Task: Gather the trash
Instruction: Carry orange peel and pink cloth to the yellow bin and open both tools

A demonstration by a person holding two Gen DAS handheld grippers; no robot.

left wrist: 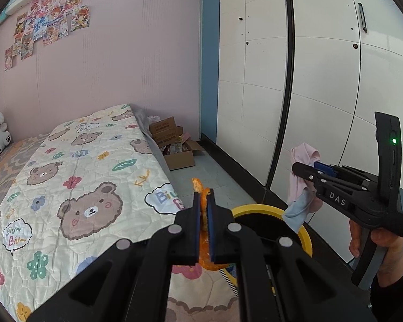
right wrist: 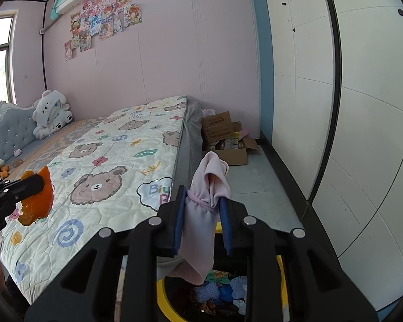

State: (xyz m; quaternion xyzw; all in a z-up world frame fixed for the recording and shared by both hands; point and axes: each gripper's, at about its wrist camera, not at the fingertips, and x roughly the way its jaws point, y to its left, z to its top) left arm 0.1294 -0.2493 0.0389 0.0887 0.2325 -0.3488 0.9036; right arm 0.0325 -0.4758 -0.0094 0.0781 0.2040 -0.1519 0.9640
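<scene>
- A plush toy (right wrist: 51, 112) is seen at the far left, at the head of the bed (right wrist: 107, 161), which is covered by a bear quilt.
- Posters (right wrist: 102, 18) are stuck on the pink wall, cardboard boxes (right wrist: 223, 136) are set on the floor past the bed, and white wardrobe doors (right wrist: 349, 107) fill the right side.
- A yellow-rimmed bin (left wrist: 258, 210) is placed beside the bed, with blue yarn and wrappers (right wrist: 223, 289) inside.
- The left gripper (left wrist: 203, 209) is held level above the bed's edge, just beside the bin, and its fingers are shut tight on an orange peel (left wrist: 201, 187).
- The right gripper (right wrist: 202, 212) is held over the bin, and a pink cloth (right wrist: 201, 230) is pinched between its fingers, with the loose end hanging down into the bin's mouth.
</scene>
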